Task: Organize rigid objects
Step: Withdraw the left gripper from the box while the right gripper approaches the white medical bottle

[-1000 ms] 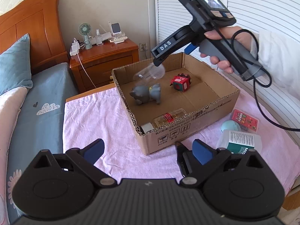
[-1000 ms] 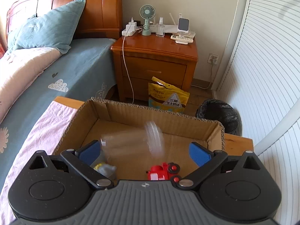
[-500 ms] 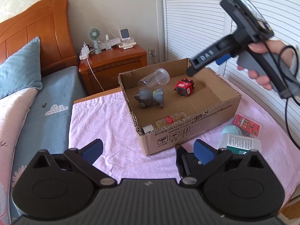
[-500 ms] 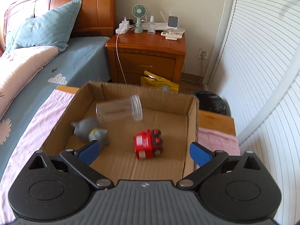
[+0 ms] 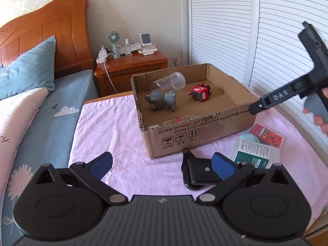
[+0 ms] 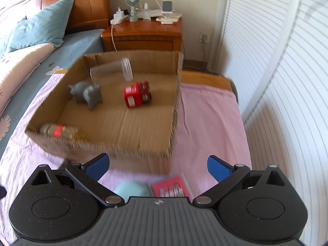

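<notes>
- Left wrist view: the cardboard box point(image 5: 196, 110) sits on the pink-covered counter point(image 5: 114, 131), and it is our landmark.
- Inside the box already: a clear jar point(image 5: 168, 83) at the back left, a grey toy animal point(image 5: 161, 101) just in front of it, a red toy car point(image 5: 201, 94) toward the back middle, and a small bottle point(image 6: 58, 131) lying along the front wall.
- The clear jar lies on its side, leaning over the grey toy, long axis slanting across the back left corner, lid end pointing toward the red toy car.
- The bottle's long axis runs parallel to the front wall of the box; the right wrist view is too blurred to tell which end is the cap.
- Left outside, in front of the box and to its right: a white and green bottle point(image 5: 255, 153), a teal round thing point(image 5: 247, 138), a red card pack point(image 5: 267, 135), and a black device point(image 5: 197, 174) right in front of the box.
- My read: roughly half done, four in, four to go.
- Left gripper point(image 5: 162, 164) is spread wide and empty, hanging in front of the box, with the black device just at its right finger.
- Right gripper point(image 6: 157, 166) is also spread and empty, above the teal thing and the red card pack at the box's front right.
- A hand point(image 5: 319, 110) holds the right tool out to the right of the box.
</notes>
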A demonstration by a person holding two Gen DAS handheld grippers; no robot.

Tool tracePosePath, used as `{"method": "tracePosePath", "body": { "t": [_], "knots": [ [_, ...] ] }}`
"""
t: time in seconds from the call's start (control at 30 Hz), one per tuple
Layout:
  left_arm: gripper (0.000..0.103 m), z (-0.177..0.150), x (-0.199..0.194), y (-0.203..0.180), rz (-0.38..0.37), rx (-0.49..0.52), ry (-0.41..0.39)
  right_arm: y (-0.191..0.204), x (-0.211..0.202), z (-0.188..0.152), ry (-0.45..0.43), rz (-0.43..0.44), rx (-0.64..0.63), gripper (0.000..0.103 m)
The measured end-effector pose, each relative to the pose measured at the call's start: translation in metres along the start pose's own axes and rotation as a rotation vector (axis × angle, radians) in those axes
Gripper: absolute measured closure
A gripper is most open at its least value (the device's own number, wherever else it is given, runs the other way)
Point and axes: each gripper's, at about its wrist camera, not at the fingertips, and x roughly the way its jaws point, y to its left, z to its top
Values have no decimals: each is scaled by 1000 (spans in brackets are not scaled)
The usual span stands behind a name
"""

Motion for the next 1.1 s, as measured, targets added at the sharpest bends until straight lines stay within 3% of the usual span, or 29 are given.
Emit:
{"method": "tracePosePath", "body": {
  "t": [0.1, 0.4, 0.57, 0.83, 1.1],
  "knots": [
    [1, -9, 1, -5, 38, 1, 19, 4, -3, -14, 12, 19, 20, 0],
    [1, -25, 1, 6, 17, -105, 55, 55, 5, -11, 43, 74, -9, 0],
    [1, -30, 0, 10, 12, -120, 66, 74, 23, -13, 77, 62, -32, 0],
    [1, -33, 2, 2, -27, -85, 75, 54, 14, -41, 94, 37, 1, 0],
    [1, -32, 7, -11, -59, -58, 84, 39, -14, -83, 42, -27, -35, 0]
  ]
}}
